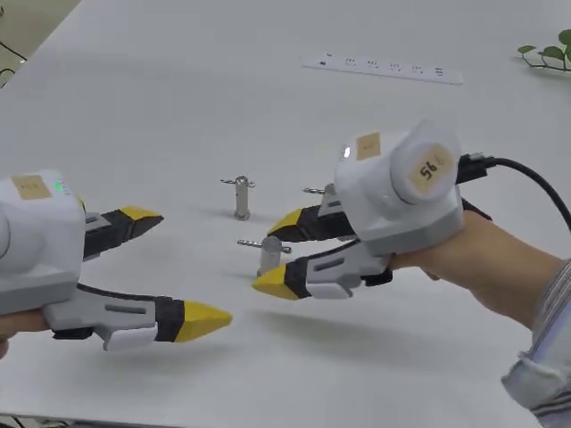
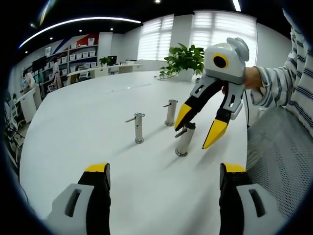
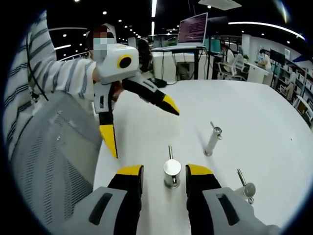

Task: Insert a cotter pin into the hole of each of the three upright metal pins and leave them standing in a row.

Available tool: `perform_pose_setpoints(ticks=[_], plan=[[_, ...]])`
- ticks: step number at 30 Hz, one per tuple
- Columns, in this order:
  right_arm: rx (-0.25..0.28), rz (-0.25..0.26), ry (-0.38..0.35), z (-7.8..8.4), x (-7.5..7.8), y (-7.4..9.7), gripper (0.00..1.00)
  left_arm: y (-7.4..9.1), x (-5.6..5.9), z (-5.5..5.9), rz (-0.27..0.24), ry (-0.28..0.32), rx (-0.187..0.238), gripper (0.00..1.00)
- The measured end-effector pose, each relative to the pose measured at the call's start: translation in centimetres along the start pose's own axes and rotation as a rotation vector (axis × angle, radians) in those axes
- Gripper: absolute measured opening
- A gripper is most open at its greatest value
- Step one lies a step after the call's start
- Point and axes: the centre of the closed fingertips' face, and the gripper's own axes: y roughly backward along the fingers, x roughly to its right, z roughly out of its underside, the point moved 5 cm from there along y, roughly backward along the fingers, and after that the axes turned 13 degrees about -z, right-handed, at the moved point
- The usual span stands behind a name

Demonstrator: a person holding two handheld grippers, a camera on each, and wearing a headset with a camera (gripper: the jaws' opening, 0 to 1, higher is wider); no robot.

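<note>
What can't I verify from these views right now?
- Head view: third pin mostly hidden behind the right gripper.
- Left gripper view: nearest pin has its cotter pin partly covered by that gripper's jaw.
- All views: too small to confirm full insertion.

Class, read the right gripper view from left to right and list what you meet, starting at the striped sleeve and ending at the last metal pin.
Striped sleeve → left gripper → near metal pin, between this view's own jaws → far metal pin → rightmost metal pin.
</note>
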Motion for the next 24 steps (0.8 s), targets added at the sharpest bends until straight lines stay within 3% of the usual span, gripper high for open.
perform_pose_setpoints(ticks=[1, 11, 24], plan=[[-0.001, -0.001, 0.000, 0.0, 0.0, 0.0, 0.36, 0.0, -0.1, -0.1, -0.003, 0.003, 0.005, 0.99], [-0.005, -0.002, -0.006, 0.4, 0.3, -0.5, 0.34, 0.4, -0.1, 0.0, -0.020, 0.032, 0.009, 1.00], [-0.004, 0.010, 0.005, 0.8, 0.8, -1.2, 0.22, 1.0, 0.2, 0.2, -0.025, 0.047, -0.002, 0.99]])
